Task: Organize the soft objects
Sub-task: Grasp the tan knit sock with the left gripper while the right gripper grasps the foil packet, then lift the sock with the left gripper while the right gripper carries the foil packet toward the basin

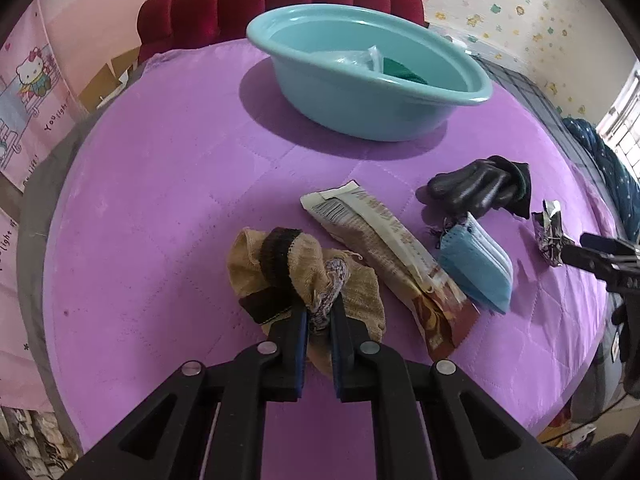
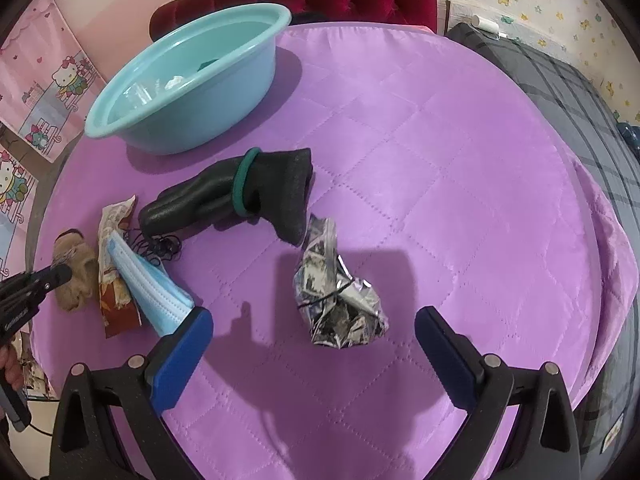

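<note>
On the purple bed [image 2: 440, 160], the left hand-held gripper [image 1: 320, 312] pinches the tan sock bundle [image 1: 304, 268]. The right hand-held gripper [image 2: 314, 332] is wide open over the shiny foil bag [image 2: 336, 300]. The blue tub [image 1: 360, 92] holds a few things (hard to tell what). Glove [image 2: 224, 196], face mask [image 2: 156, 288] and snack packet [image 1: 384, 256] still wait.

A home bedroom: red tufted headboard [image 1: 280, 4], purple quilted bedspread [image 2: 440, 160], cartoon wallpaper [image 1: 520, 12].

Teal basin [image 1: 400, 112], purple quilted cover [image 2: 440, 160], tan-brown sock [image 1: 280, 264]
</note>
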{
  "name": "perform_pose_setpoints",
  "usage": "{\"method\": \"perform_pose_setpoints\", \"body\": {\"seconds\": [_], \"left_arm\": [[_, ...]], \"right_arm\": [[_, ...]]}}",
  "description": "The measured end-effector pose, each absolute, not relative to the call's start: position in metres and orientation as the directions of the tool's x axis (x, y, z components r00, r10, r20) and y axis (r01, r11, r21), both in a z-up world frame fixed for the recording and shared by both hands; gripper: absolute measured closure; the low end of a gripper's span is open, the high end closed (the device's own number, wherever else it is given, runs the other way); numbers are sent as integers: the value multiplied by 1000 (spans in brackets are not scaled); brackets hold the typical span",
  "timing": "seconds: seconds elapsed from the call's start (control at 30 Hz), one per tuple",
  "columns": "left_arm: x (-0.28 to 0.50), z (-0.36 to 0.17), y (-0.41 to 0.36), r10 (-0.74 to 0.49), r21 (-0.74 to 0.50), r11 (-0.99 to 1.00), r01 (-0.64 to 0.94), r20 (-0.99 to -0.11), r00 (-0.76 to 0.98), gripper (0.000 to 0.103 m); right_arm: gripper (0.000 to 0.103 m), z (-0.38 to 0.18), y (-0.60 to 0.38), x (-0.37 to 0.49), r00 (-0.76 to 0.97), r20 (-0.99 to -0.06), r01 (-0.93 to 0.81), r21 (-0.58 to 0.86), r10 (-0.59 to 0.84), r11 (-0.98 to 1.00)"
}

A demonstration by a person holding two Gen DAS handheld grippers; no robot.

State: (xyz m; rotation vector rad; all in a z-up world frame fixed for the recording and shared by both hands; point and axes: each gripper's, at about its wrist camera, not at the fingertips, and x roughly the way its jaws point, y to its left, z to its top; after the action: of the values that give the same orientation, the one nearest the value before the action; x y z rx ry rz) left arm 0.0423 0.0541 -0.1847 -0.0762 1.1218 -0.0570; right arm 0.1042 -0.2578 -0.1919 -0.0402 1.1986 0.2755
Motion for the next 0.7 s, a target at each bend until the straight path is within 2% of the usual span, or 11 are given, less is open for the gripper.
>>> {"method": "perform_pose_setpoints", "body": {"seconds": [0.3,0.37,0.43,0.47,0.5,0.7], "left_arm": [[34,-174,50,-80,-88,996,2,-887,454,93],[33,-173,52,-80,-95,995,-10,-888,453,93],[31,-173,53,-76,-96,995,-20,-889,452,93],[30,-173,54,-76,-97,995,-25,-889,452,93],[29,-172,55,-74,-97,995,-28,-889,451,93],[27,-171,56,-72,-98,995,-33,-888,455,93]], "right_arm": [[1,-198,-256,129,315,-935,-231,92,164,969],[8,-202,-255,135,302,-939,-230,94,163,969],[28,-205,-253,138,293,-943,-234,89,158,968],[33,-208,-252,140,285,-946,-239,85,153,967],[47,-210,-251,141,275,-950,-245,80,148,966],[64,-212,-247,139,247,-957,-269,83,152,960]]}}
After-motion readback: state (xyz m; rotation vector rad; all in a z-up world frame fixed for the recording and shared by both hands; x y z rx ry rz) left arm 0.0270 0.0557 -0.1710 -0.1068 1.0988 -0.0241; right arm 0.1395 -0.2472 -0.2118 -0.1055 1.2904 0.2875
